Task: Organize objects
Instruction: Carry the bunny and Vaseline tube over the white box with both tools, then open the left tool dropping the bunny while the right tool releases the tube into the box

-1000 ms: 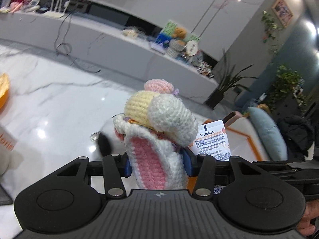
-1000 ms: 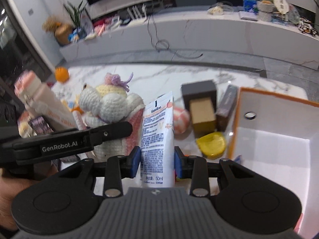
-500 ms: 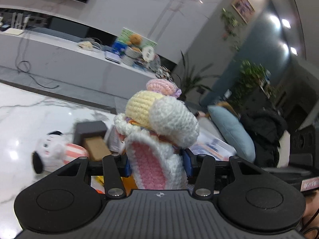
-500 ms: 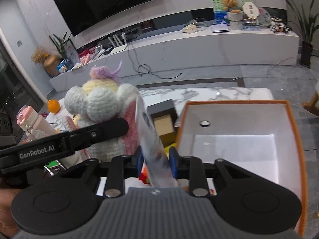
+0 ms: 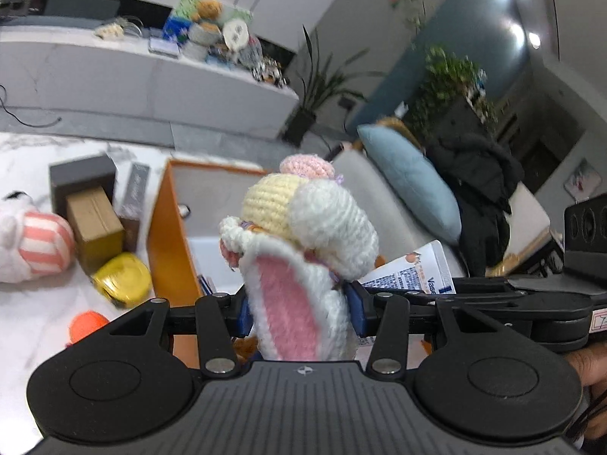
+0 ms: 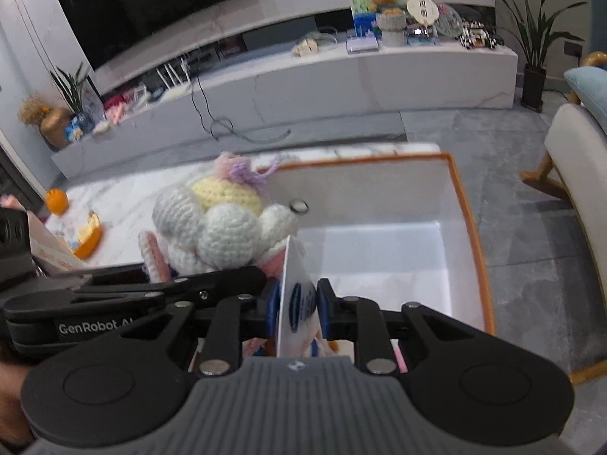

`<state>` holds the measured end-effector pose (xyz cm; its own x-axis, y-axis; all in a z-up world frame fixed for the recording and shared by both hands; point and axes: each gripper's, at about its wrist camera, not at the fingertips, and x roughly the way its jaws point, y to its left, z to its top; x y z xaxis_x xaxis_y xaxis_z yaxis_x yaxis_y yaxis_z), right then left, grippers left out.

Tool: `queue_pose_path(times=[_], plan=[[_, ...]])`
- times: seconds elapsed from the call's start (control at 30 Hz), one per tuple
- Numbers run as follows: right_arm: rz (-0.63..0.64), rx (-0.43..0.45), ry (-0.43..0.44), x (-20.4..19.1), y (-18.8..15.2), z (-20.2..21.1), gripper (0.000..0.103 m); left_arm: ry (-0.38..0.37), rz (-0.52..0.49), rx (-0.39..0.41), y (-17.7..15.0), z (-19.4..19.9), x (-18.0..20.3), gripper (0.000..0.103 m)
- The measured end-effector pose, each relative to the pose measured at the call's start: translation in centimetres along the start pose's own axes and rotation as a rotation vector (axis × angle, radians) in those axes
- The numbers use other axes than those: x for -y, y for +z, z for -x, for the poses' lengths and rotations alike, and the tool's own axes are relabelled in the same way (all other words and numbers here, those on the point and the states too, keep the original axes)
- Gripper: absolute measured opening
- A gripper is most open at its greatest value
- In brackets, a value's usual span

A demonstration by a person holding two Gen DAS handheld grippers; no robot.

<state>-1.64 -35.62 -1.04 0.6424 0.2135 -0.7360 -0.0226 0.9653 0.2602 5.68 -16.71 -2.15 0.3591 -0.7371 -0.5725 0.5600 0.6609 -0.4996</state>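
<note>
Left wrist view: left claw clamped on the crocheted toy, held above the orange-rimmed box on the marble bench. A yellow tape measure lies beside the box.

Right wrist view: right claw has just been closing and grips the lotion tube edge-on over the box's white interior; the toy sits just left.

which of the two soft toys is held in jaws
The crocheted bunny, clamped in the left gripper; the striped plush lies free on the marble table.
</note>
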Motion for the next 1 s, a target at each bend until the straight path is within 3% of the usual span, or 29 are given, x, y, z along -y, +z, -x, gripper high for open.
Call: queue_pose_path(times=[0.27,0.4,0.63,0.77,0.83,1.0], plan=[[0.122,-0.127,-0.070,0.9,-2.2,-1.4,0.023,-0.011,-0.039,-0.148,-1.1,-1.7,1.1,0.057],[0.165,-0.171,-0.109,1.0,-2.8,-2.3,0.024,-0.012,-0.044,-0.184,-1.6,-1.8,1.1,0.059],[0.290,-0.293,-0.111,-0.4,-4.4,-4.6,0.024,0.016,-0.162,-0.239,-2.4,-2.0,2.7,0.060],[0.303,-0.308,-0.122,-0.5,-5.0,-4.9,0.024,0.026,-0.176,-0.239,-2.3,-1.9,3.0,0.060],[0.297,-0.303,-0.135,-0.5,-4.9,-4.8,0.039,0.024,-0.172,-0.232,-2.2,-1.9,2.9,0.060],[0.284,-0.276,-0.173,-0.3,-4.4,-4.3,0.048,0.020,-0.148,-0.215,-1.9,-1.7,2.6,0.061]])
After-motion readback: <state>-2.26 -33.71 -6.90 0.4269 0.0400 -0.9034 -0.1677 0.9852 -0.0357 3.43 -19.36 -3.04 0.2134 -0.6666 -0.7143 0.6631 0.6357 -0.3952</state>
